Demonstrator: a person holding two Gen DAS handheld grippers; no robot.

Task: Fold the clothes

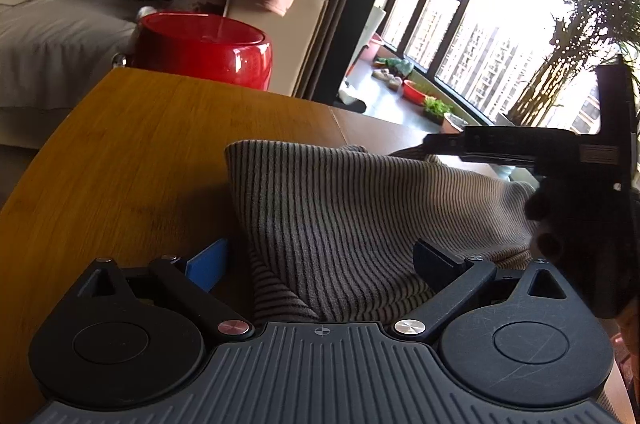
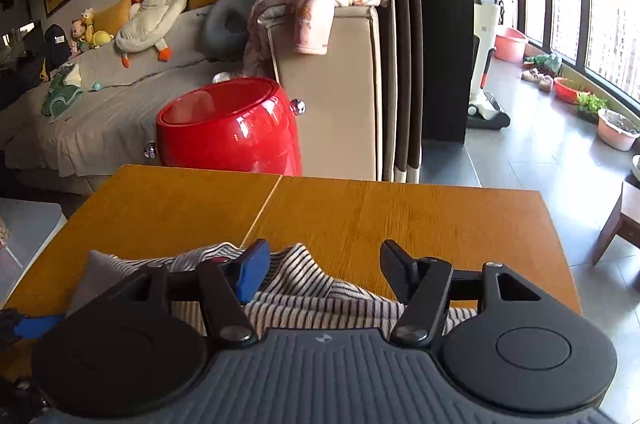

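Observation:
A grey-brown striped knit garment (image 1: 344, 224) lies bunched on the wooden table (image 1: 160, 144). My left gripper (image 1: 320, 264) is open, its blue (image 1: 208, 264) and black fingers wide apart with the cloth lying between them. My right gripper shows in the left wrist view (image 1: 500, 148) at the right, low over the garment's far edge. In the right wrist view my right gripper (image 2: 324, 268) is open above the garment's striped edge (image 2: 304, 284), which lies under and between the fingers on the table (image 2: 400, 216).
A red round tub (image 2: 232, 132) stands just beyond the table's far edge. Behind it are a beige sofa (image 2: 332, 84) with pink clothes and plush toys. Plant pots (image 2: 616, 128) line the window at right. A wooden stool (image 2: 624, 220) stands right of the table.

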